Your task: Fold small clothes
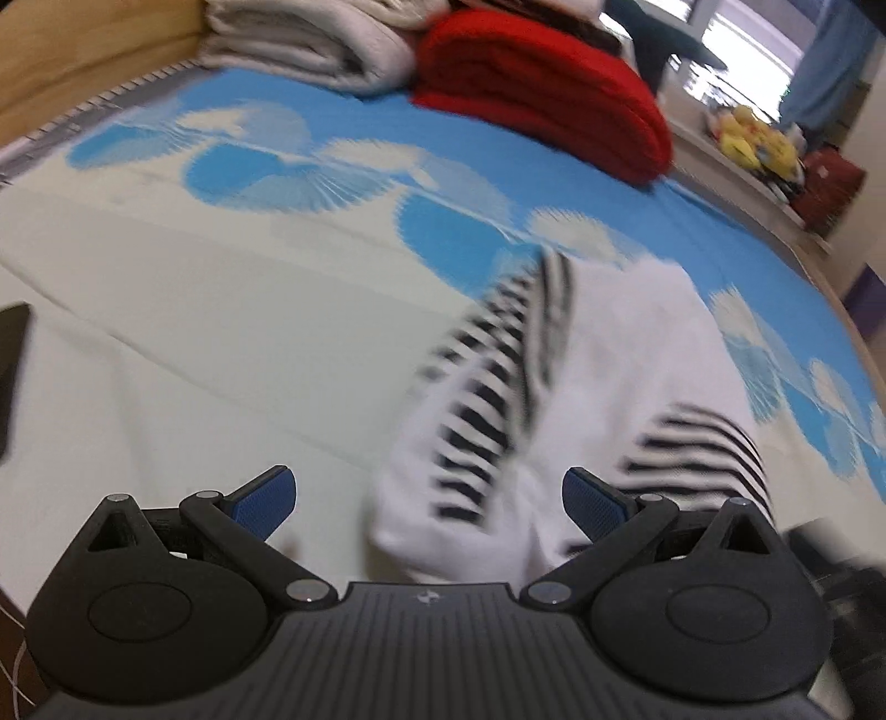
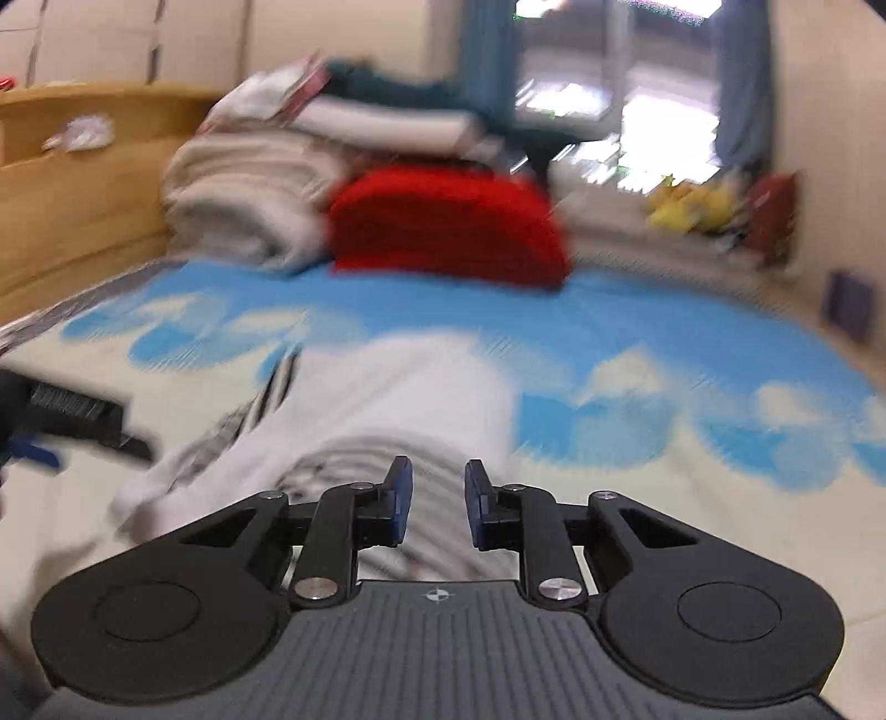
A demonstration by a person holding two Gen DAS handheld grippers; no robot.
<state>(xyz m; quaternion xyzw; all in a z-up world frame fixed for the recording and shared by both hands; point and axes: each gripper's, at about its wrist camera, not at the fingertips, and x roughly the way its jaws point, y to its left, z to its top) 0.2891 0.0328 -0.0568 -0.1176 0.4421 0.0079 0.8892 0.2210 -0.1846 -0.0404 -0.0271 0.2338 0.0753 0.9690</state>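
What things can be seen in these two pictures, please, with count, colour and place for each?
white garment with black-striped sleeves: one, white and black, lying on the bed in front of both grippers
bed cover with fan pattern: one, blue and cream, under the garment
folded red blanket: one, red, far end of the bed
folded pale bedding stack: one pile, off-white, left of the red blanket
wooden headboard: one, light brown, far left
yellow soft toys: a few, blurred, on the sill by the window
blue curtains: blue, beside the window
left hand-held gripper: one, black with blue pads, open over the garment
right hand-held gripper: one, black with blue pads, narrowly open, nothing between the pads
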